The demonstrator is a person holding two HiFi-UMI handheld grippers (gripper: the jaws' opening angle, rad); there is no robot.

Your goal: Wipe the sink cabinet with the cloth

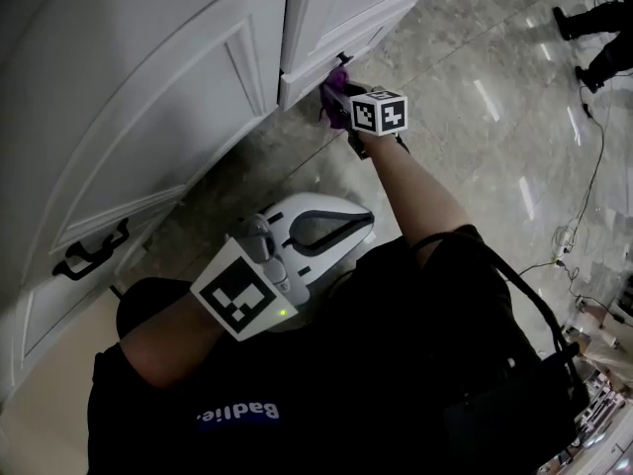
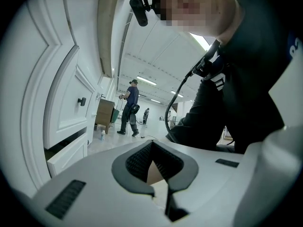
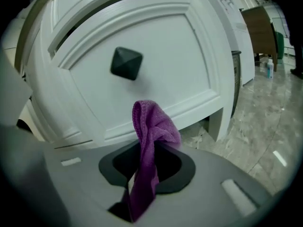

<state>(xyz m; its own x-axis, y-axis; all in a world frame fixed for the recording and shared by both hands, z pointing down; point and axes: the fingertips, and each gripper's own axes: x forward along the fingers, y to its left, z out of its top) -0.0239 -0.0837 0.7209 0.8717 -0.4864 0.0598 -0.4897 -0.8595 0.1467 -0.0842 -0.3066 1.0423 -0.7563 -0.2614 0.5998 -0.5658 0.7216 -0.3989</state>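
Observation:
A purple cloth point(image 3: 154, 126) stands up between the jaws of my right gripper point(image 3: 142, 178), which is shut on it. The cloth's top lies against the lower edge of a white drawer front point(image 3: 161, 51) with a black knob point(image 3: 126, 63). In the head view the right gripper point(image 1: 346, 107) holds the cloth point(image 1: 336, 87) at the bottom of the sink cabinet's point(image 1: 148, 97) drawers. My left gripper point(image 1: 364, 222) hangs lower, off the cabinet, over the floor. Its jaws point(image 2: 158, 186) meet with nothing between them.
A cabinet door with a black handle point(image 1: 94, 250) is at the left. Cables point(image 1: 584, 196) trail over the marble floor point(image 1: 475, 137) at the right, and someone's feet point(image 1: 603, 38) are at the top right. Farther off stand a person point(image 2: 130, 108), a brown unit point(image 3: 260, 27) and a bottle point(image 3: 269, 69).

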